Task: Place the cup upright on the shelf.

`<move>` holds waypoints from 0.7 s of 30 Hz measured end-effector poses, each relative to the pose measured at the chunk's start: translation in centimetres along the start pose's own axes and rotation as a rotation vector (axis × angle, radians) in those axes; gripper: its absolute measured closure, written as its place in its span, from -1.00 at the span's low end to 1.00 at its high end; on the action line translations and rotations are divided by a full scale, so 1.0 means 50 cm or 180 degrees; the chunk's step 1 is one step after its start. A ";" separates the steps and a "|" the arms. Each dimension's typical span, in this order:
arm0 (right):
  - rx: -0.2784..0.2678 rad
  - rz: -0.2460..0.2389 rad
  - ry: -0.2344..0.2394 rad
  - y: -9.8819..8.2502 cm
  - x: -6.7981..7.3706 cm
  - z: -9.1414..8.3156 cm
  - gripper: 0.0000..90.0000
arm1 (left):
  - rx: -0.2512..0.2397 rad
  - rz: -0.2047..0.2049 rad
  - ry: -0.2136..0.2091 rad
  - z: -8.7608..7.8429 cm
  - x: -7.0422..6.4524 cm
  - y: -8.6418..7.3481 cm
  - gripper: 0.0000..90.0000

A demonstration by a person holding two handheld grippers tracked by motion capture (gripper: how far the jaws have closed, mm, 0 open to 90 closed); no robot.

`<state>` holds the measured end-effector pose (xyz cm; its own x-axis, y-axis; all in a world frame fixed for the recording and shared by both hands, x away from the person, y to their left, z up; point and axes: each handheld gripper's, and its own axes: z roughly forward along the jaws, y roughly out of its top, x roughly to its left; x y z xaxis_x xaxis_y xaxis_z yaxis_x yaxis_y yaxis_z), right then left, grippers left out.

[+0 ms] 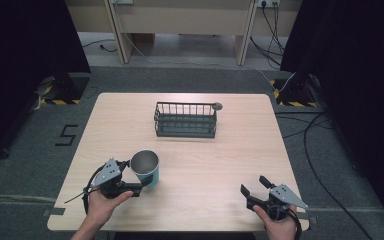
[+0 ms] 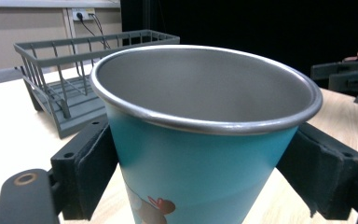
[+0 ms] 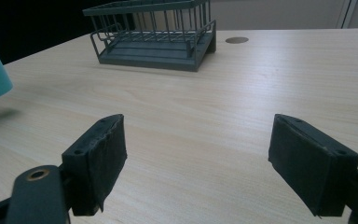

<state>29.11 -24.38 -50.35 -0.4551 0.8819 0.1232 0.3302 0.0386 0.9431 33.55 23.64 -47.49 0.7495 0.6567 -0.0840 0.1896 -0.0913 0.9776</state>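
Left gripper (image 1: 139,181) clamps teal cup (image 1: 146,168); right gripper (image 1: 254,186) spread, empty.

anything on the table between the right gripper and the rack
No, that stretch is bare wood. In the right gripper view the open right gripper looks straight across plain tabletop to the rack; the high view agrees.
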 end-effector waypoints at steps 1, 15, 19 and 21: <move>0.0000 0.0006 0.0000 0.000 0.000 0.000 -0.56 | -0.0010 -0.0001 -0.0001 0.001 0.000 0.002 -0.67; -0.0027 0.0015 -0.0005 -0.001 -0.002 -0.001 -0.54 | -0.0127 -0.0030 0.0005 0.020 0.007 0.030 -0.67; -0.0026 0.0020 -0.0003 -0.001 -0.003 0.000 -0.54 | -0.0154 -0.0024 0.0009 0.024 0.009 0.037 -0.67; -0.0027 0.0026 -0.0004 -0.001 -0.004 -0.001 -0.54 | -0.0164 -0.0026 0.0012 0.027 0.010 0.041 -0.67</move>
<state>29.14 -24.57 -50.38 -0.4512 0.8828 0.1306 0.3269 0.0273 0.9447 35.16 22.79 -45.79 0.7457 0.6600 -0.0913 0.1627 -0.0475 0.9855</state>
